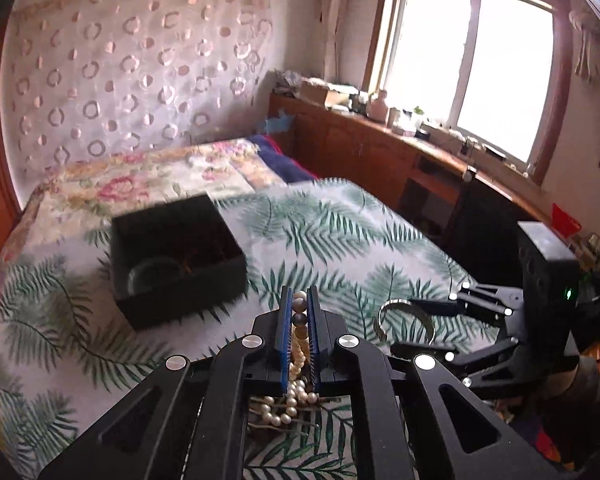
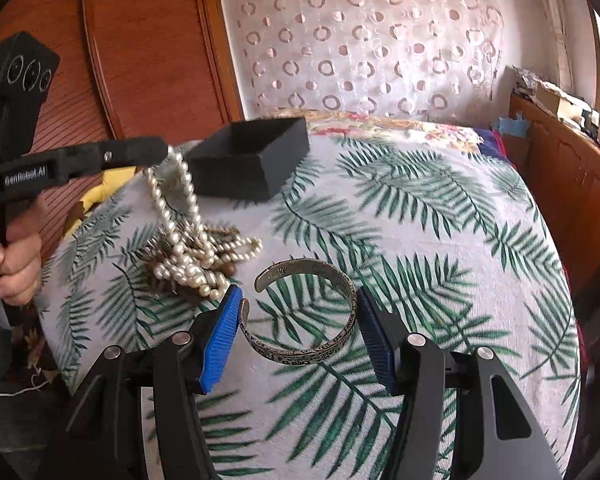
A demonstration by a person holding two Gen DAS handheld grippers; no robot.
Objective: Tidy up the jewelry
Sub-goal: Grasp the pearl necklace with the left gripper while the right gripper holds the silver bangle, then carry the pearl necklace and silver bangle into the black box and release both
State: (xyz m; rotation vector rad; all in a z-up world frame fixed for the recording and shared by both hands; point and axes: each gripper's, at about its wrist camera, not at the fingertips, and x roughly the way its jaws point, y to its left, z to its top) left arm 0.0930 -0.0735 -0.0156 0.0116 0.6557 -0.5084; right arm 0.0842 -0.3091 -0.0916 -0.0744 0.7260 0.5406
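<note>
The right gripper (image 2: 300, 312) has its blue-padded fingers (image 2: 220, 340) closed on the silver cuff bracelet (image 2: 308, 312) against the palm-leaf bedspread (image 2: 440, 240); the cuff carries engraved lettering too small to read. Beyond it, the left gripper (image 2: 162, 150), marked "GenRobot.AI", is clenched on a strand of the pearl necklace (image 2: 192, 240), whose cream beads trail down to a heap. Farther back sits the open black box (image 2: 248, 160).
</note>
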